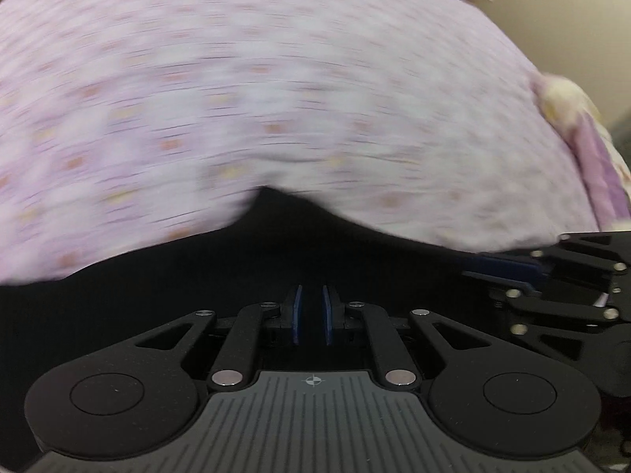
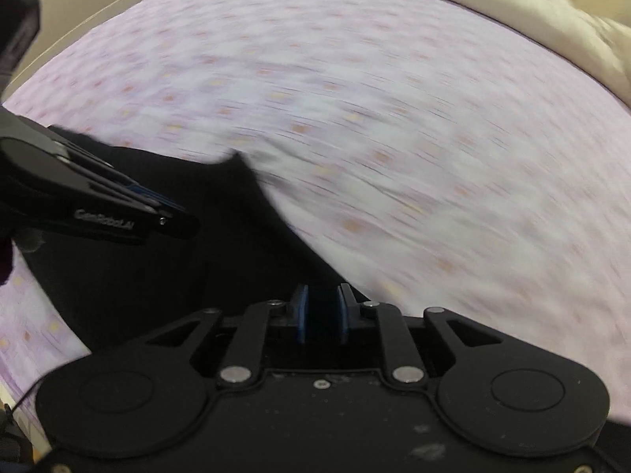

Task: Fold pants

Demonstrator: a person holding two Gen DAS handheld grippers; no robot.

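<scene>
The black pants [image 1: 276,244] lie on a pink patterned bedsheet [image 1: 276,98] and fill the lower part of both views [image 2: 221,244]. My left gripper [image 1: 312,307] has its blue pads close together with black cloth between them. My right gripper [image 2: 322,311] is shut on black cloth in the same way. Each gripper shows in the other's view: the right one at the right edge of the left wrist view [image 1: 489,268], the left one at the left of the right wrist view [image 2: 177,209]. A pointed fold of the pants [image 2: 236,161] sticks up onto the sheet. Both views are motion-blurred.
The pink sheet [image 2: 394,118] covers a bed. Cream bedding [image 2: 512,8] lies along the far edge, and a cream and purple bundle [image 1: 572,118] sits at the right edge of the left wrist view.
</scene>
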